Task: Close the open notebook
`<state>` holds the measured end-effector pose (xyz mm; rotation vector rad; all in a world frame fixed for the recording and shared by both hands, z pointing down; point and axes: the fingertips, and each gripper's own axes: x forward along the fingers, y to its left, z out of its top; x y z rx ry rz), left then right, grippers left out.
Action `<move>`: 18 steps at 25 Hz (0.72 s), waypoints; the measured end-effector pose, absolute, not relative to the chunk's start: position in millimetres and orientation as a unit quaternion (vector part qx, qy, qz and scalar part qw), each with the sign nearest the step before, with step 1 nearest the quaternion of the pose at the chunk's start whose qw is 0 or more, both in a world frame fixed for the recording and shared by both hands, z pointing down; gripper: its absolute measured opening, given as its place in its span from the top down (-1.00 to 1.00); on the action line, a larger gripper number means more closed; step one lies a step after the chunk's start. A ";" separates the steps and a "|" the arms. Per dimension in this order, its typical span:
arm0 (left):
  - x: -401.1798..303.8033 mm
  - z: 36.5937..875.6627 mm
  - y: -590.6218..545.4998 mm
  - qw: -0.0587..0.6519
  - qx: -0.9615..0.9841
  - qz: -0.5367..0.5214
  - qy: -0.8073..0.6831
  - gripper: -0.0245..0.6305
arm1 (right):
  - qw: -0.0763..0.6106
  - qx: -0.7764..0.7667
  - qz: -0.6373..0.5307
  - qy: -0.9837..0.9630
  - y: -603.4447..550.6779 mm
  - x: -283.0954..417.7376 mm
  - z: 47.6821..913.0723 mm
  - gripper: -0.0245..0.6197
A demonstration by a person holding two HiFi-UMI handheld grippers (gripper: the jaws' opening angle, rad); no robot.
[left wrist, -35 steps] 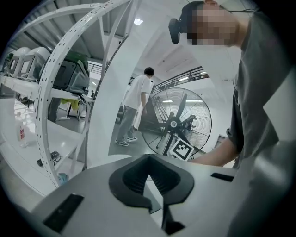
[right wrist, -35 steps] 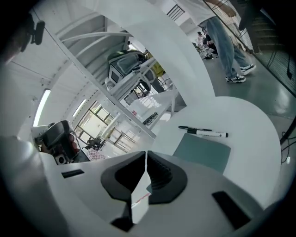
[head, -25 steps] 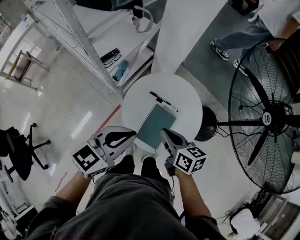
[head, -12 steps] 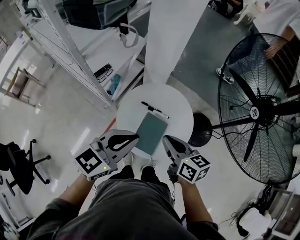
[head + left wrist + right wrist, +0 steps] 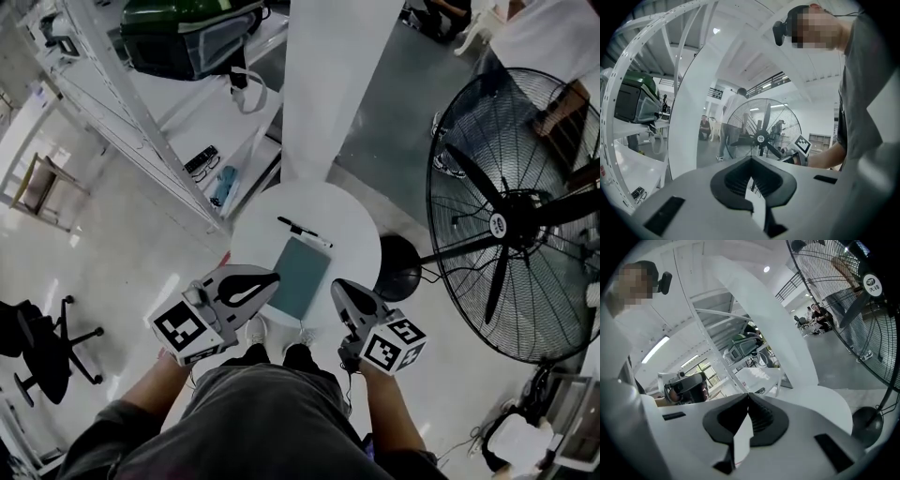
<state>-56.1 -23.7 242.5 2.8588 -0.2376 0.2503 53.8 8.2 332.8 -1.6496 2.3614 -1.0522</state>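
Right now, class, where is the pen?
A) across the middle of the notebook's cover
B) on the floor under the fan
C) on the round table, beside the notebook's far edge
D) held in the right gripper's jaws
C: the head view shows the pen lying on the round table, just past the far edge of the closed notebook.

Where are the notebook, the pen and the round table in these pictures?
notebook (image 5: 302,275): head view, middle of its teal cover.
pen (image 5: 300,230): head view, middle of its barrel.
round table (image 5: 352,225): head view, bare white top to the right of the pen.
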 end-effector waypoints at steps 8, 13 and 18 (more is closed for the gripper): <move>-57.1 239.1 -29.4 0.130 0.984 0.084 -0.084 0.89 | 0.042 -0.540 -0.330 0.773 3.2 53.1 319.8 0.86; -55.8 239.0 -32.5 0.131 0.984 0.084 -0.084 0.89 | 0.042 -0.539 -0.324 0.776 -0.5 52.6 315.9 0.86; -53.2 240.6 -38.5 0.105 0.988 0.075 -0.082 0.89 | 0.042 -0.536 -0.326 0.777 -3.8 51.8 316.6 0.86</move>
